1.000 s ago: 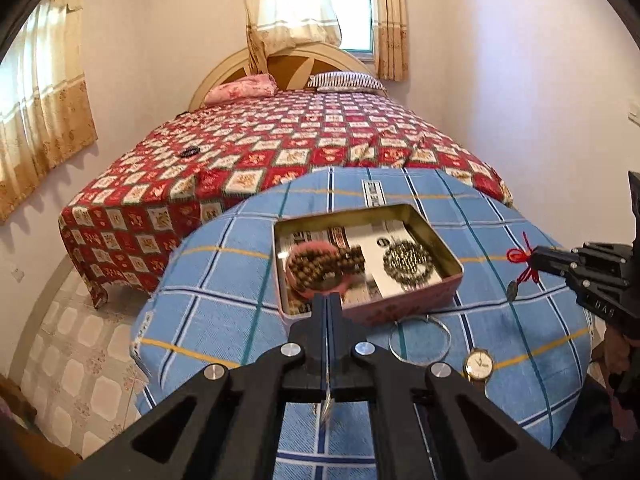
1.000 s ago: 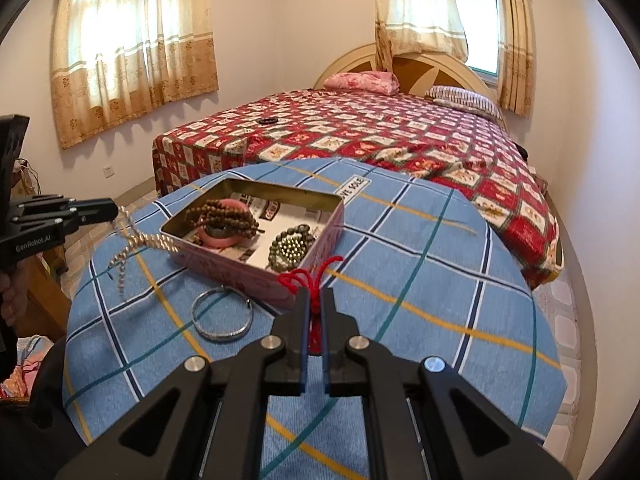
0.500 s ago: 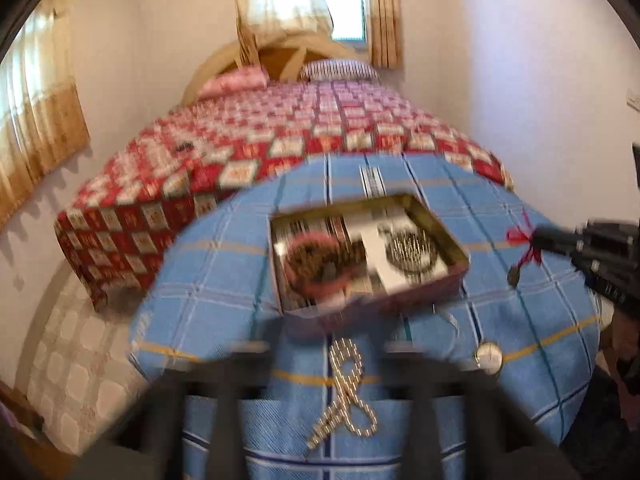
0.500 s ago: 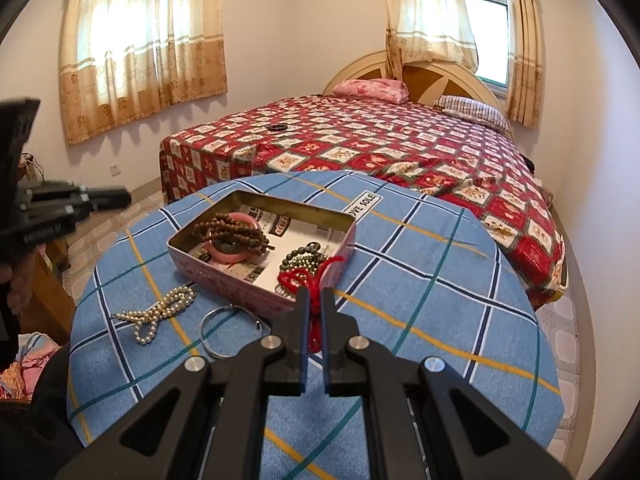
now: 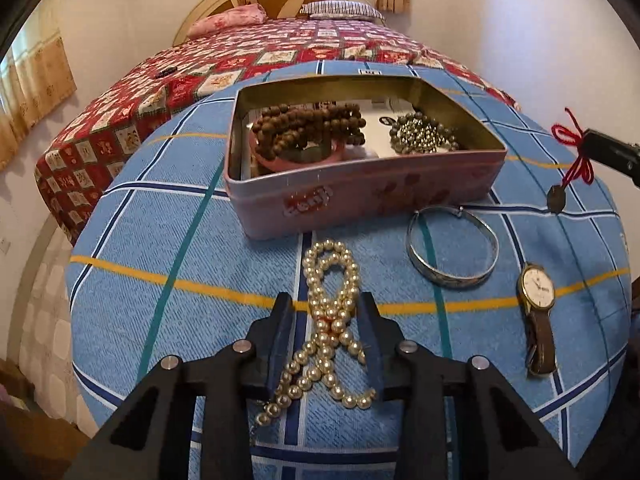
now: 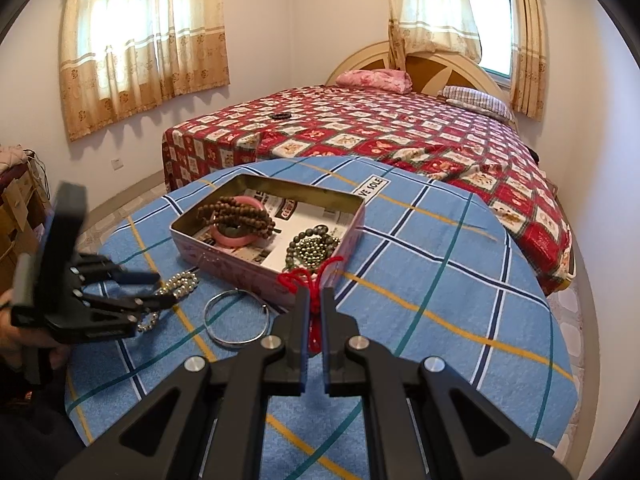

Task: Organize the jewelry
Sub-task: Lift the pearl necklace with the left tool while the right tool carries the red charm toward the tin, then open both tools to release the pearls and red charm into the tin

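A pearl necklace (image 5: 330, 320) lies looped on the blue checked tablecloth (image 5: 168, 248), just in front of the pink tin (image 5: 360, 192). My left gripper (image 5: 326, 304) is low over it, jaws closing with the pearls between them; a gap still shows at the left finger. In the right wrist view the left gripper (image 6: 164, 289) sits over the pearl necklace (image 6: 182, 282). My right gripper (image 6: 315, 296) is shut on a red knotted cord (image 6: 308, 280), held by the near corner of the pink tin (image 6: 224, 258). Its dark pendant (image 5: 556, 200) hangs below.
The tin holds brown wooden beads (image 5: 308, 128), a pink bangle (image 5: 296, 158) and a dark metallic bead bracelet (image 5: 424, 136). A silver bangle (image 5: 452, 248) and a wristwatch (image 5: 536, 286) lie on the cloth to the right. A bed (image 6: 380, 132) stands behind the round table.
The left gripper let the pearl necklace drop onto the cloth, then sank down around it with jaws narrowing. The right gripper with the red cord has hardly moved.
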